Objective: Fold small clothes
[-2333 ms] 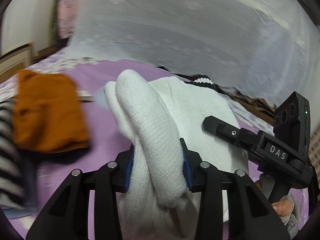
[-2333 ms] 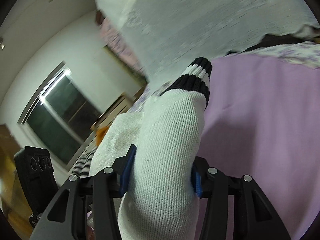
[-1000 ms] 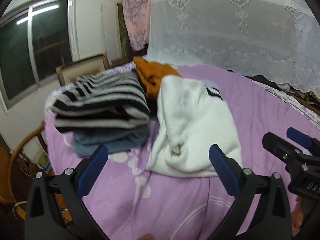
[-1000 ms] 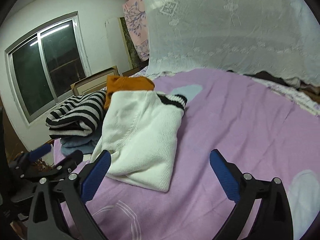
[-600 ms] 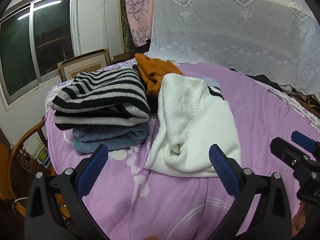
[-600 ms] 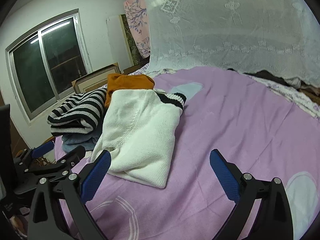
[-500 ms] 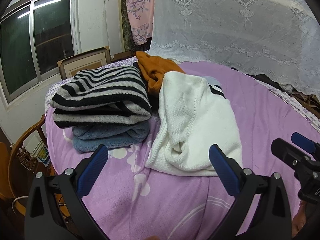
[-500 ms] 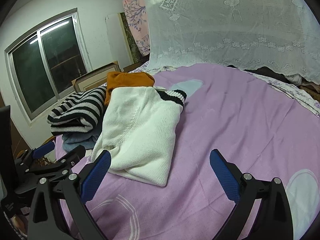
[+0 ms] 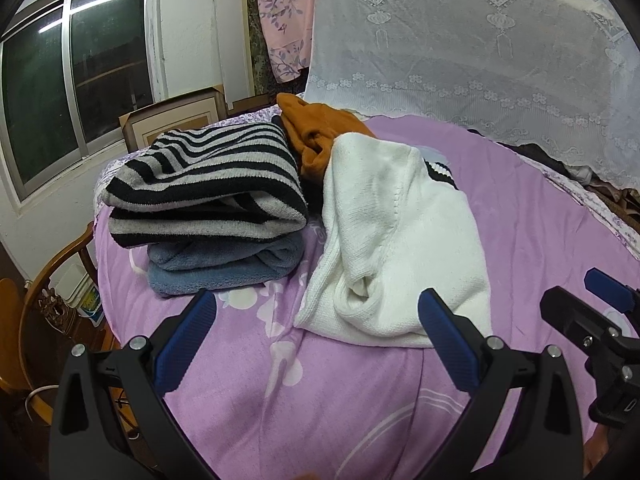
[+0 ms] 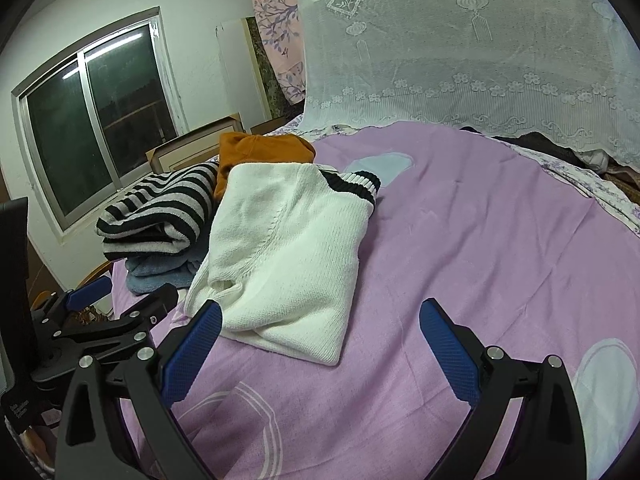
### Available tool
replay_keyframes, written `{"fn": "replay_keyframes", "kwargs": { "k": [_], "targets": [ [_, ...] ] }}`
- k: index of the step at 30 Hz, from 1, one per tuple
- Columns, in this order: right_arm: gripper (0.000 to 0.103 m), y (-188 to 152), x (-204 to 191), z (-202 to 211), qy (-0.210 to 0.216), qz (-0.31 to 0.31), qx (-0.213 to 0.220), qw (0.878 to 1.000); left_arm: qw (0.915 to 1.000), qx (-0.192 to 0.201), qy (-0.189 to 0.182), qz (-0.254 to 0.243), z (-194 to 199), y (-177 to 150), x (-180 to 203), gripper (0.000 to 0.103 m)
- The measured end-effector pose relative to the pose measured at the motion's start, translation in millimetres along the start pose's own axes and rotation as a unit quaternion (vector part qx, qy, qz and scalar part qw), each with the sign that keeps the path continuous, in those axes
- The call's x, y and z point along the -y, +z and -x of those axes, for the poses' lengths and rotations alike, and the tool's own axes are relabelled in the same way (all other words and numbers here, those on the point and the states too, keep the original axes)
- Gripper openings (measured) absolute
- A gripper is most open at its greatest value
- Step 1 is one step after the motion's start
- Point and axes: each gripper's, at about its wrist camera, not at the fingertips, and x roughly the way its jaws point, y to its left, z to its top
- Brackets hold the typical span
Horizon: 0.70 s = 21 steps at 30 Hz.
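A folded white knit sweater point(image 9: 400, 240) with a black-and-white striped cuff lies on the purple bedsheet point(image 9: 320, 400). It also shows in the right wrist view point(image 10: 288, 256). My left gripper point(image 9: 316, 324) is open and empty, held back from the sweater's near edge. My right gripper point(image 10: 320, 328) is open and empty, just in front of the sweater's near edge. The right gripper also shows at the right edge of the left wrist view point(image 9: 600, 312), and the left gripper at the left of the right wrist view point(image 10: 120, 304).
A folded black-and-grey striped sweater point(image 9: 208, 184) rests on a folded blue garment point(image 9: 224, 264) left of the white one. An orange garment point(image 9: 316, 132) lies behind them. A lace curtain point(image 9: 480, 60) hangs at the back. A wooden chair point(image 9: 44, 292) stands past the bed's left edge.
Both grippers have let go of the white sweater and pulled back. It now lies folded on the bed beside the striped stack. In the last half second little has moved.
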Motion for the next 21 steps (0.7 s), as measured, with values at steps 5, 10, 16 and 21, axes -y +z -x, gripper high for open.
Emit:
{"fn": "replay_keyframes", "kwargs": {
  "k": [5,10,16,21],
  "targets": [
    [0.100,-0.2,-0.2,1.0,0.003,0.000,0.000,1.000,1.0000,0.000,-0.001,-0.003,1.3,-0.8,2.5,0.098],
    [0.100,-0.4,-1.1,1.2,0.004,0.000,-0.002,1.000,1.0000,-0.001,-0.002,-0.005,2.3,-1.2,4.5,0.098],
    [0.100,-0.3,-1.7,0.8,0.004,0.000,-0.003,1.000,1.0000,-0.001,-0.002,-0.007,3.8,-2.1,6.6,0.098],
    [0.100,-1.3,-2.6,0.8,0.006,0.000,-0.004,1.000,1.0000,-0.002,-0.002,-0.009,3.7,-2.3,8.1,0.098]
  ]
}}
